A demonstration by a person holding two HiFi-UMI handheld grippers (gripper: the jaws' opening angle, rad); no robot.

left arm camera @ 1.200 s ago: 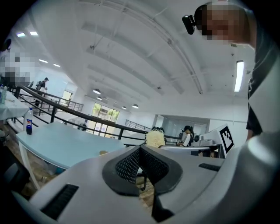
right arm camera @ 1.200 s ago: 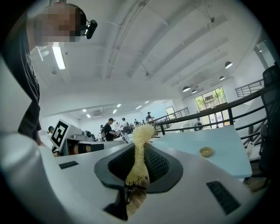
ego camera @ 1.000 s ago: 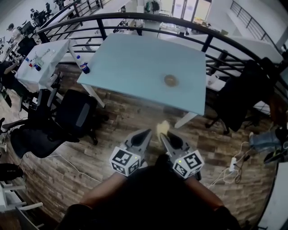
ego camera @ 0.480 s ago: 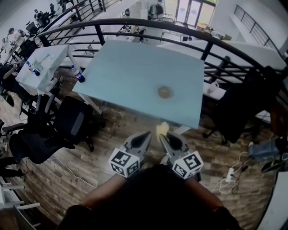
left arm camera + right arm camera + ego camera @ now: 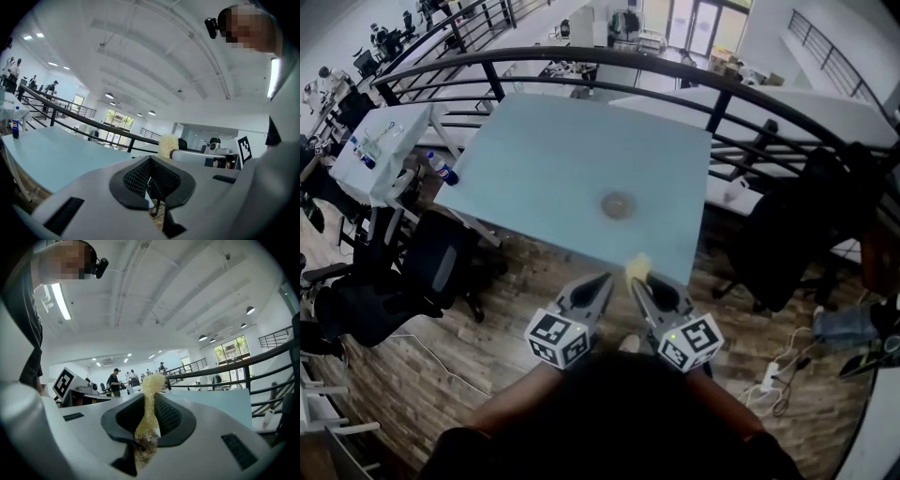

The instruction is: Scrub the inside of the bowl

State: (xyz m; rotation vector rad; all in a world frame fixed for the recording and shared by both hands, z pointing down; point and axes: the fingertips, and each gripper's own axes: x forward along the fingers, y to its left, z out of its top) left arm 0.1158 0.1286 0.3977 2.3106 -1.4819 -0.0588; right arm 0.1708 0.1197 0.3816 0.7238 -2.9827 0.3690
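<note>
A small brown bowl (image 5: 618,204) sits alone on the pale blue table (image 5: 544,159), well ahead of both grippers. My right gripper (image 5: 639,281) is shut on a yellow scrubber (image 5: 637,266), whose fuzzy tip sticks up past the jaws. In the right gripper view the scrubber (image 5: 150,401) is pinched between the black pads of the right gripper (image 5: 147,420). My left gripper (image 5: 602,279) is held beside it, over the wooden floor short of the table edge. In the left gripper view the left gripper (image 5: 151,176) is shut with nothing in it, and the scrubber (image 5: 167,146) shows to its right.
A black curved railing (image 5: 722,94) runs behind the table. Black office chairs (image 5: 431,272) stand left of it, another dark chair (image 5: 787,234) to the right. A bottle (image 5: 442,173) stands by a white table (image 5: 375,145). Cables and a power strip (image 5: 769,375) lie on the floor.
The table and bowl have shifted left and down in the head view, nearer to the grippers. Both grippers keep the same pose, the scrubber still held in the right one.
</note>
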